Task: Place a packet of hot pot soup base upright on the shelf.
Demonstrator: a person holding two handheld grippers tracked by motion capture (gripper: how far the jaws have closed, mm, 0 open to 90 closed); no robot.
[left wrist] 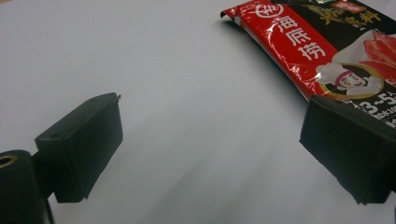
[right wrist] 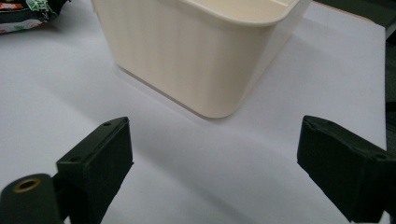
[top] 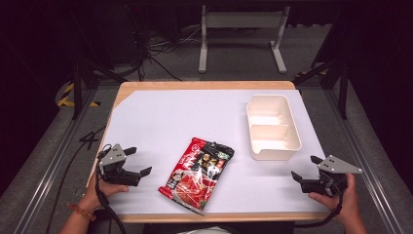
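The red and black snack packet [top: 198, 174] lies flat on the white table cover [top: 170, 117], near the front edge and about midway between your hands. Its long axis runs diagonally, from the near left corner up toward the cream two-compartment container [top: 272, 126] at the far right. Your left gripper [top: 139, 161] sits just left of the packet with its jaws spread wide, holding nothing; in the left gripper view the packet [left wrist: 322, 46] lies ahead and to the right. Your right gripper [top: 304, 168] rests near the front right edge, jaws spread wide and empty, facing the container [right wrist: 205, 51].
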